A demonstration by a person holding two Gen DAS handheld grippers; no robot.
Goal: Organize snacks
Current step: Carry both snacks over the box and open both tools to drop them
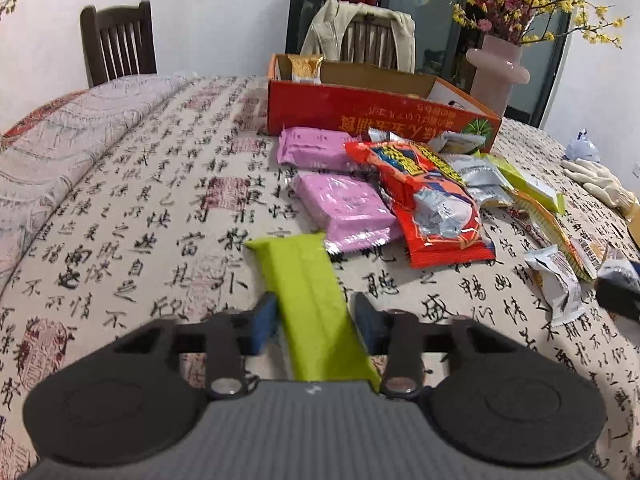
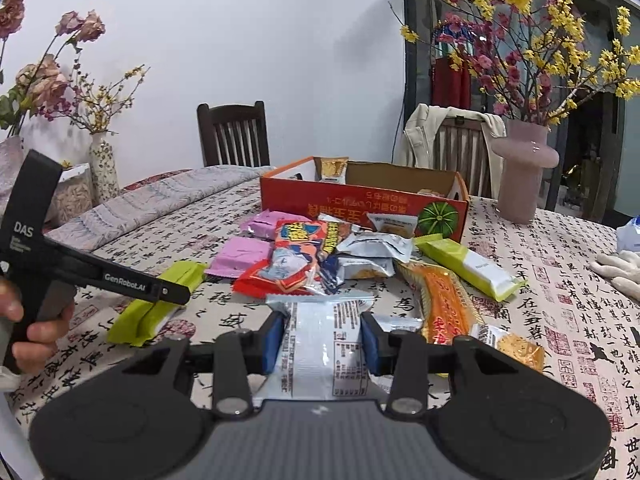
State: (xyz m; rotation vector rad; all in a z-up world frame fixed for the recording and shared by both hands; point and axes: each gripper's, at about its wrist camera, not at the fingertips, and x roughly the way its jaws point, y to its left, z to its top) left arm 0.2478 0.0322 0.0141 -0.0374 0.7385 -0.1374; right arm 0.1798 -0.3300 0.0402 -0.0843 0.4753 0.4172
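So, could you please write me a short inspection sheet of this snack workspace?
Surface: table under a calligraphy-print cloth.
Job's things: red cardboard box, open, a few packets inside; loose snack pile before it.
Clutter: white gloves; pink vase.
Grippers: left tongs shut on green packet; right tongs shut on white packet.
Cables: nothing seen.
Surroundings: two chairs, white wall.

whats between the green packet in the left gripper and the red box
Two pink packets, seen in the left wrist view, lie between the green packet and red box.
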